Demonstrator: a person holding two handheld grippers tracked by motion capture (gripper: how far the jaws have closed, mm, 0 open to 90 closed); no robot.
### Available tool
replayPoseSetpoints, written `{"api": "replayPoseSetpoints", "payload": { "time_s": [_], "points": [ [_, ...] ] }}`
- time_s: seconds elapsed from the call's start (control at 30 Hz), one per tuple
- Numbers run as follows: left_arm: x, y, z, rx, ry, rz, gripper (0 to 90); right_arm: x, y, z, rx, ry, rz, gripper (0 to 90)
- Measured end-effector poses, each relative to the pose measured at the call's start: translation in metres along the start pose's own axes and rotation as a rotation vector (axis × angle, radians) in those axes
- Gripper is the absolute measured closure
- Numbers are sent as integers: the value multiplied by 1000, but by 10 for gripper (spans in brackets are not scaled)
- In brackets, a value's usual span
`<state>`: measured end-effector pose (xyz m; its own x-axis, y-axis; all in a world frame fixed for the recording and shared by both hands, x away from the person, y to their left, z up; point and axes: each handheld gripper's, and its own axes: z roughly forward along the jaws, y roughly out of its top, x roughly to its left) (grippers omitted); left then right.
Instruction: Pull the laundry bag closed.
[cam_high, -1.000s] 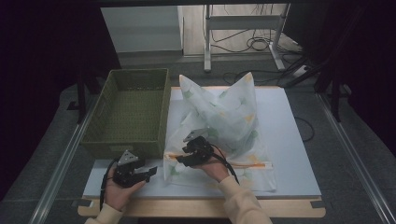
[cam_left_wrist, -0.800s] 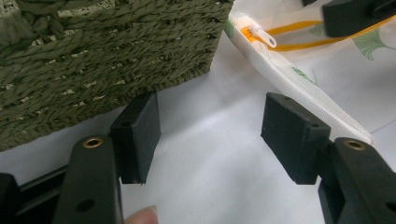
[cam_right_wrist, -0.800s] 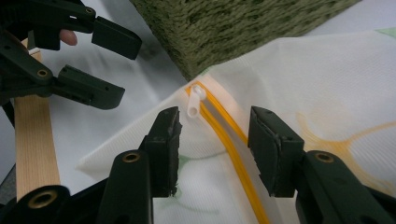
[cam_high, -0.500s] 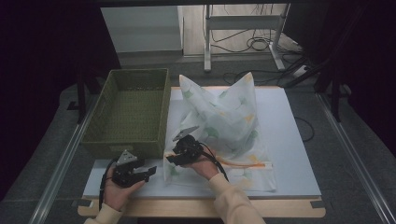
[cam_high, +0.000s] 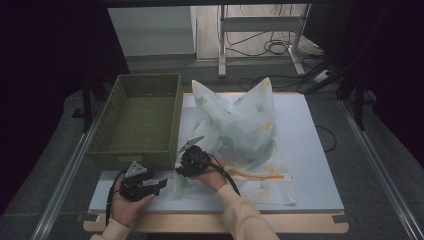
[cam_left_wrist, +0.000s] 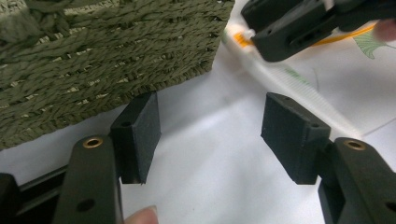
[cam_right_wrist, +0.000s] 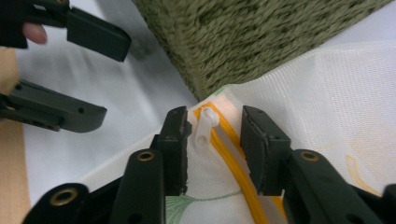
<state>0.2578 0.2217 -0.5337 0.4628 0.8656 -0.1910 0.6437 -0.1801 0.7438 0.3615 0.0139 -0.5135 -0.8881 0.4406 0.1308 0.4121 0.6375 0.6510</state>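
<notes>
Meanwhile, against the earlier pictures, the left gripper (cam_high: 159, 184) is found unmoved at the near left of the table (cam_high: 320, 165), while the right gripper (cam_high: 181, 167) has been carried leftward and slightly down to the near-left corner of the mesh bag (cam_high: 240, 135); its jaws have just been closing, with the white zipper pull (cam_right_wrist: 205, 126) between them but not yet pressed. The mesh bag, white with green leaf print and an orange zipper (cam_right_wrist: 233, 163) along its near edge, is seen lying on the table just right of the green woven basket (cam_high: 140, 120), its far corners standing up. The left gripper's jaws are held apart over bare table beside the basket; both forearms are extended from the near edge.
</notes>
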Motion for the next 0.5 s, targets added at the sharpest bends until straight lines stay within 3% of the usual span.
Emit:
{"api": "replayPoseSetpoints", "payload": {
  "time_s": [0.13,0.5],
  "points": [
    [0,0,0,1,2,1,370,1,0,6,15,-11,-12,682],
    [0,0,1,6,1,4,368,3,0,19,54,-36,-26,712]
  ]
}}
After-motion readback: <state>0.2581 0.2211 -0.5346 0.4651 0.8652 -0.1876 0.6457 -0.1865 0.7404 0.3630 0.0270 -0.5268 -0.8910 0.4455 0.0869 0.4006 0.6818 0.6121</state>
